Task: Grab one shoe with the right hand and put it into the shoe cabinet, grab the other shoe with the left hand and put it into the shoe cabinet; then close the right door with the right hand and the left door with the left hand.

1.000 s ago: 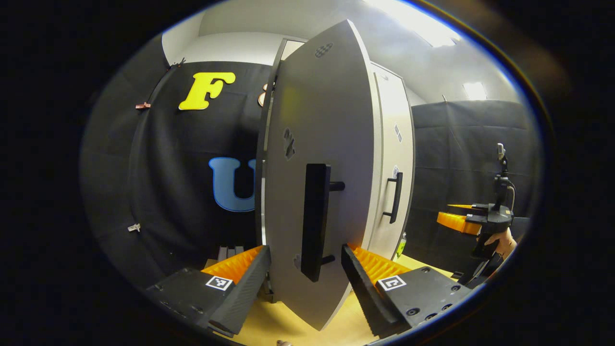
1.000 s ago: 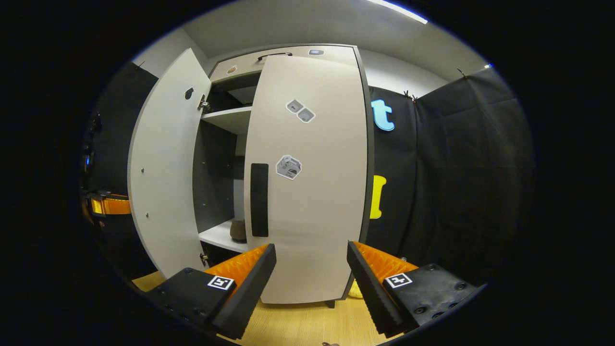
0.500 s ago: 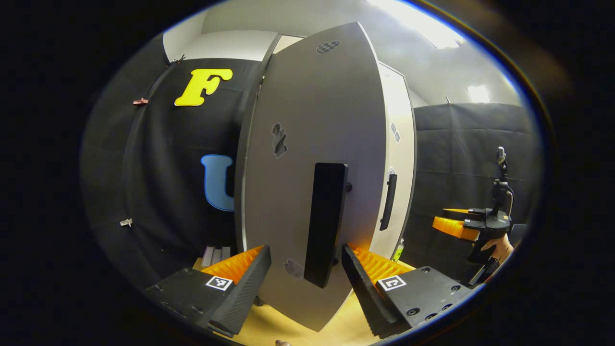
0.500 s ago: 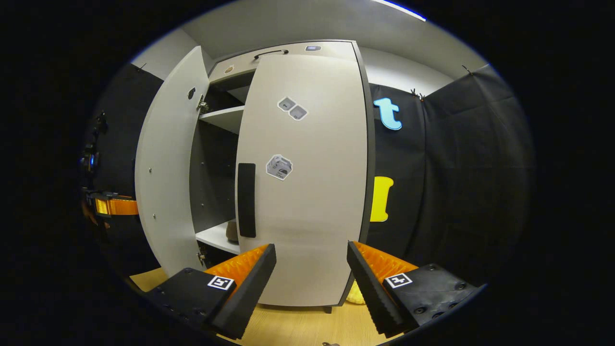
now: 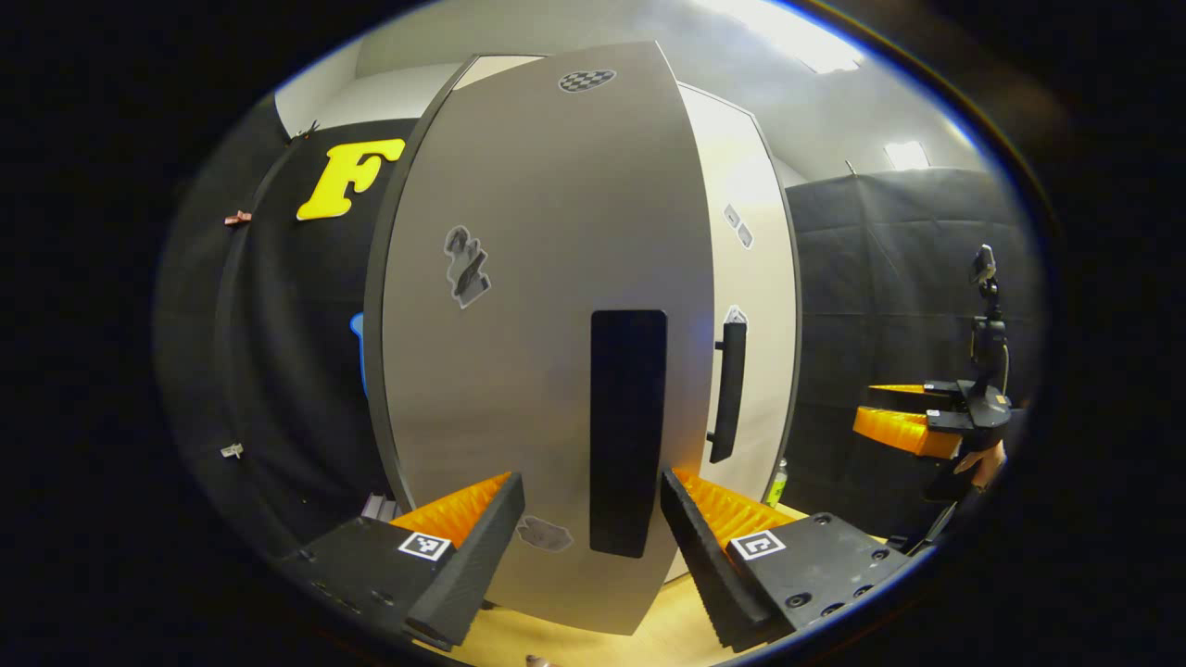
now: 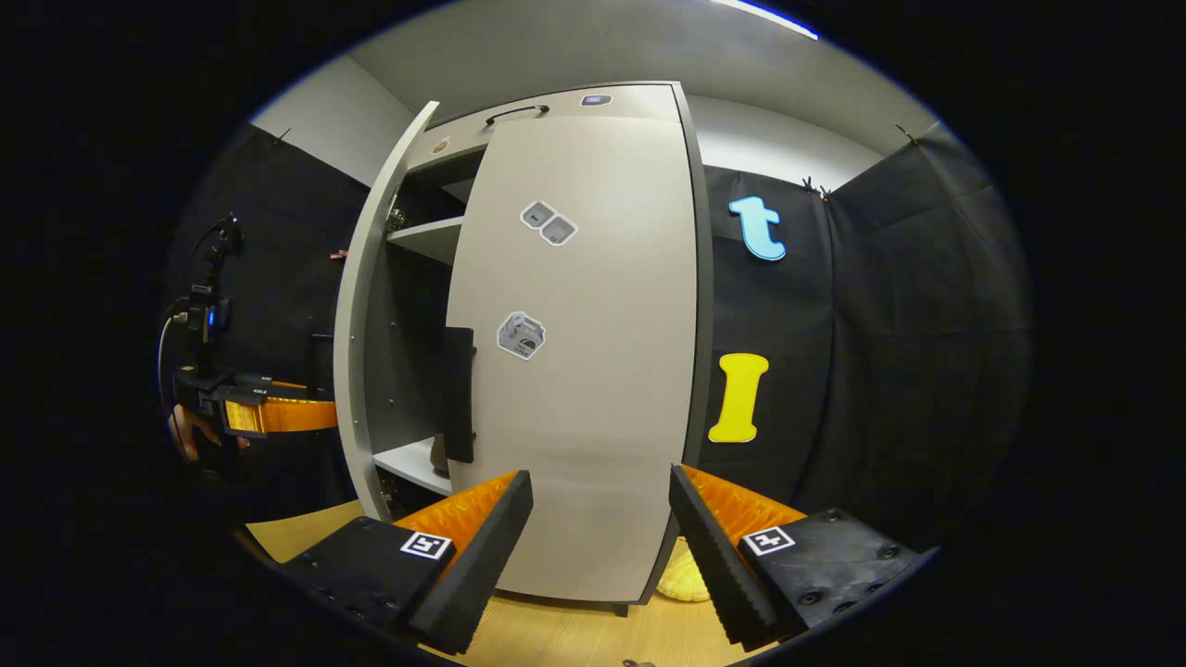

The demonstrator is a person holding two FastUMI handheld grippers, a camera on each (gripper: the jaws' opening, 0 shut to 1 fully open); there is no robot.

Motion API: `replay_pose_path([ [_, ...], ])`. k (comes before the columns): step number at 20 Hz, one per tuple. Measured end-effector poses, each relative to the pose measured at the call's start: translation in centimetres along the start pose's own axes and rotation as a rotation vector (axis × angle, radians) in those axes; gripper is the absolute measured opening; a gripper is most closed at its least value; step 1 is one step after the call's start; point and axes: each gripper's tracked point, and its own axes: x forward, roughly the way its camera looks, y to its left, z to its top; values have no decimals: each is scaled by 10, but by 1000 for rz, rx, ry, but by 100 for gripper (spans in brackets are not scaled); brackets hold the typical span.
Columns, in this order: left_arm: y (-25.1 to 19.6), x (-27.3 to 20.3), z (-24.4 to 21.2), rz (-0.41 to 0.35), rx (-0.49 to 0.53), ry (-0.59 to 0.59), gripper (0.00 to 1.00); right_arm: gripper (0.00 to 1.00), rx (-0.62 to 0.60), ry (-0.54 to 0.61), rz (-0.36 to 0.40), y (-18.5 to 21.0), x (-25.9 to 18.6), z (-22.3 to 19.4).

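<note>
A: Pale grey laminate ahead of the left gripper (image 5: pixel 591 533): the left door (image 5: pixel 537 352) stands just past its fingers, the black handle (image 5: pixel 628 431) between them. Fingers spread wide, gripping nothing.

B: Step in hand?

A: Judged: closing the left door. From the right gripper view it is not yet home; a gap remains beside the right door (image 6: pixel 584 371), with a shelf (image 6: pixel 412 460) and part of one shoe (image 6: pixel 441 453) visible behind it. Second shoe not discernible.

B: Right gripper (image 6: pixel 600 537)?

A: Fingers likewise wide apart, empty, held back from the right door, which looks shut or nearly so.

B: Next move?

A: Judged: push the left door's face forward, beyond the fingertips, until it meets the shoe cabinet (image 6: pixel 556 100) front. Contact at present: cannot tell.
</note>
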Motion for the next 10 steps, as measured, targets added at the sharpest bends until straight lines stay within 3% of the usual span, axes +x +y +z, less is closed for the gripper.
replay_pose_path([
  [10,-6,36,5,130,66,-41,94,98,35,7,41,-9,5,-1],
])
